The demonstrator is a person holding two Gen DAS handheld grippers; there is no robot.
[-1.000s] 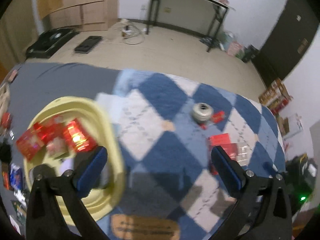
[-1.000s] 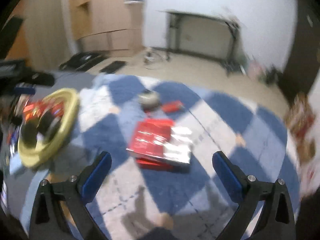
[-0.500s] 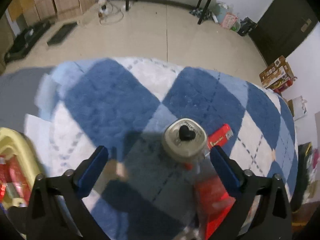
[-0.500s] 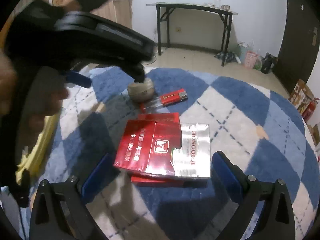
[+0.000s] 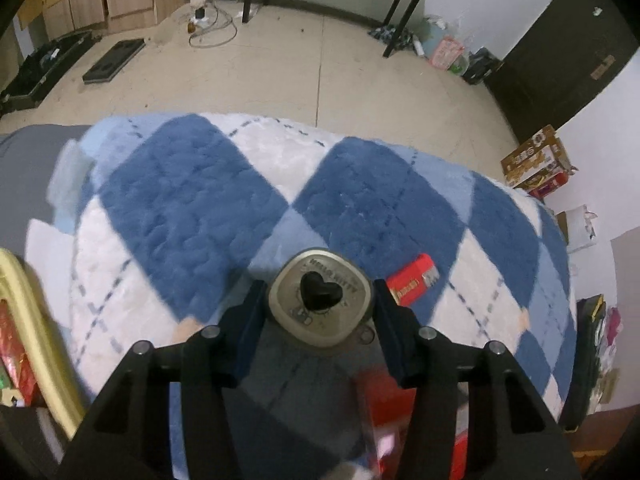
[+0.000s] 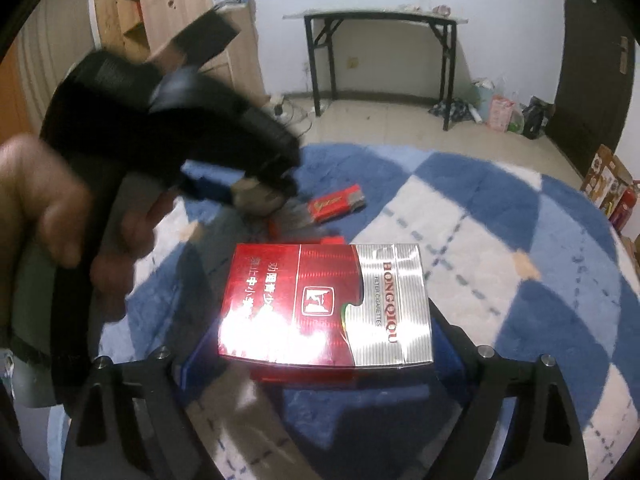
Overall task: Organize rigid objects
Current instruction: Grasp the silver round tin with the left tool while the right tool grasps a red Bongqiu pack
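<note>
Left tool (image 5: pixel 319 307): jaws have just been closing and now pinch the small metal tin (image 5: pixel 320 298), one blue pad on each side of it. The tin has a heart-shaped hole in its top and sits on the blue-and-white checked blanket (image 5: pixel 200 208). Just beyond the tool's right finger lies a red lighter (image 5: pixel 412 280). Far left of the tool, the yellow basket (image 5: pixel 28 332) rim shows, w/ red packs inside.

Right tool (image 6: pixel 312 344): jaws also just closing, spread either side of the red-and-silver cigarette carton (image 6: pixel 326 304), which lies flat on another red pack. Whether the pads touch it can't be told. Beyond the carton, the lighter; further left, a hand (image 6: pixel 36 216) holding the left tool on the tin.
</note>
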